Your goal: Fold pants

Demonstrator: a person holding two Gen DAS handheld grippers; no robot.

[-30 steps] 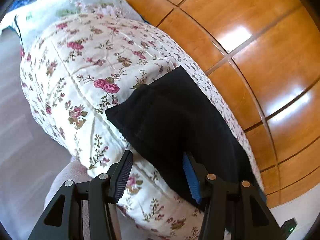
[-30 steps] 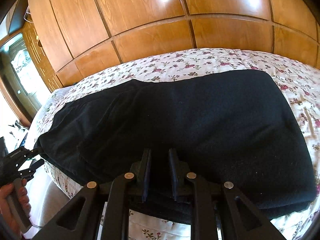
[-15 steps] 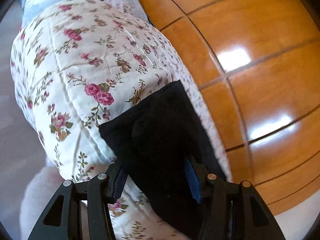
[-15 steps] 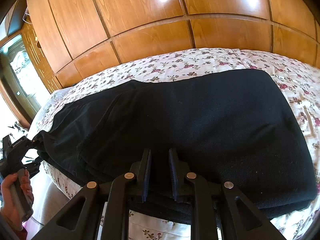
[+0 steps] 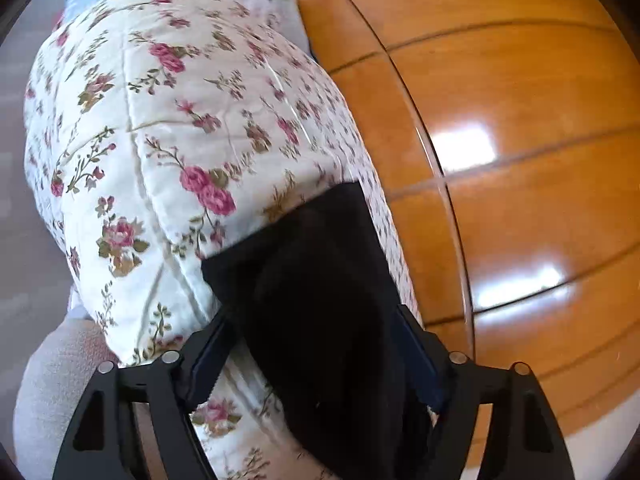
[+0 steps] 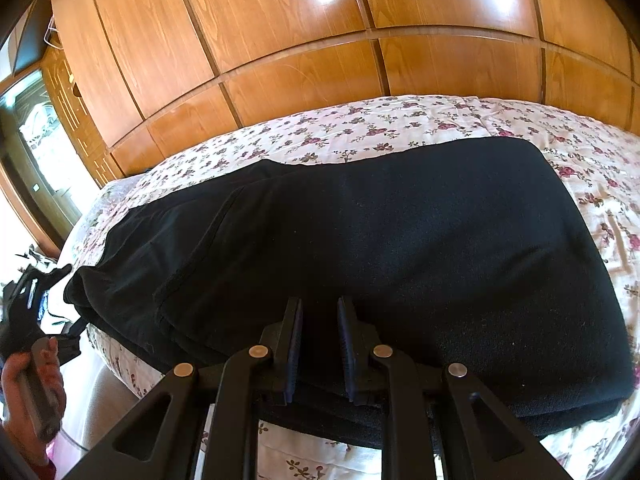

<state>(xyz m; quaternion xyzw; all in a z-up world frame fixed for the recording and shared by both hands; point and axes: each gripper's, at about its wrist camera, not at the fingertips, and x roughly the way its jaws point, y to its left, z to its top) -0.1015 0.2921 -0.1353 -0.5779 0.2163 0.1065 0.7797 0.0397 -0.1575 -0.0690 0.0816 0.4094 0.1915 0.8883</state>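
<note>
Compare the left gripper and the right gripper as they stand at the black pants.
The left gripper is opening, its fingers wide either side of the black pants; the right gripper is narrow, pinching the pants' near edge. The left works at the pants' end, the right along the long side. Both have blue pads.

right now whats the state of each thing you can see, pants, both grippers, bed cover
black pants: folded, flat on the bed, one end hanging over the edge
left gripper: fingers opening, pants end between them, not pinched
right gripper: fingers shut on the near edge of the pants
floral bed cover: spread out under the pants
wooden wardrobe doors: closed
</note>
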